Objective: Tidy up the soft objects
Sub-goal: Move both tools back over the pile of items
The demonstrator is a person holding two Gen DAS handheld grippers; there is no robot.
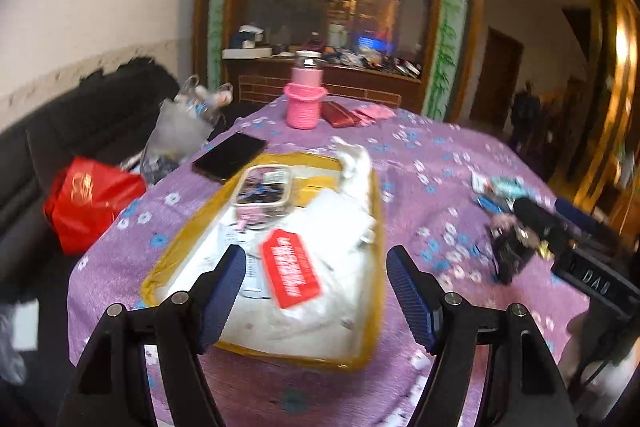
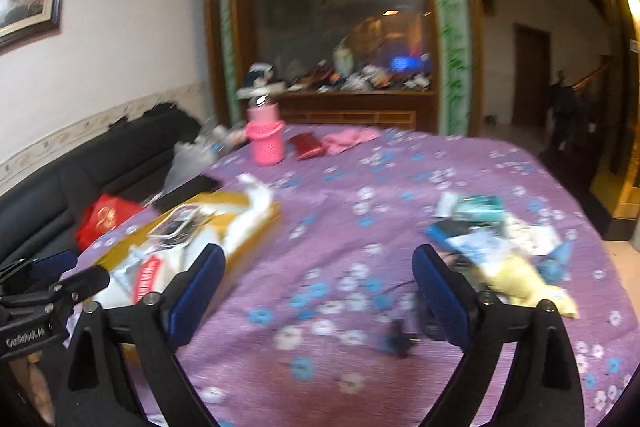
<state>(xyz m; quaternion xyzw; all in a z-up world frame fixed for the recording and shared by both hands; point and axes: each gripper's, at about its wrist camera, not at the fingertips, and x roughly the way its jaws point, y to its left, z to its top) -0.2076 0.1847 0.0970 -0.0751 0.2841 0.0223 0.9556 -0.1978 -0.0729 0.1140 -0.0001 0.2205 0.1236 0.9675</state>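
While my left gripper (image 1: 316, 291) hangs with its jaws apart and nothing between them, it looks down on the yellow-rimmed pouch (image 1: 360, 361) lying open near the bench's left edge. White soft packets (image 1: 332, 223) fill it, with a red tag (image 1: 290, 269) and a clear-lidded box (image 1: 262, 191) on top. A dark phone (image 1: 229, 157) lies just beside the pouch's far corner, and a pink bottle (image 1: 303, 99) stands with a red wallet (image 1: 340, 115) at the far edge. My right gripper (image 1: 520, 215) shows towards the right edge, over a small dark item (image 1: 508, 255); from here I cannot tell whether it grips anything.

From the right wrist, my right gripper (image 2: 318, 291) is likewise spread wide and empty above the purple flowered cloth (image 2: 360, 179). The loose soft things sit towards the right edge: a yellow pack (image 2: 516, 277), a blue-white packet (image 2: 476, 243) and a teal one (image 2: 478, 205), touching in a heap. A small dark scrap (image 2: 398, 341) lies near the front.

I judge the heap risky: pinching one packet may drag its neighbours off the edge. Everything is blurred, so aim is uncertain. The box and tag crowd the pouch, leaving little room.
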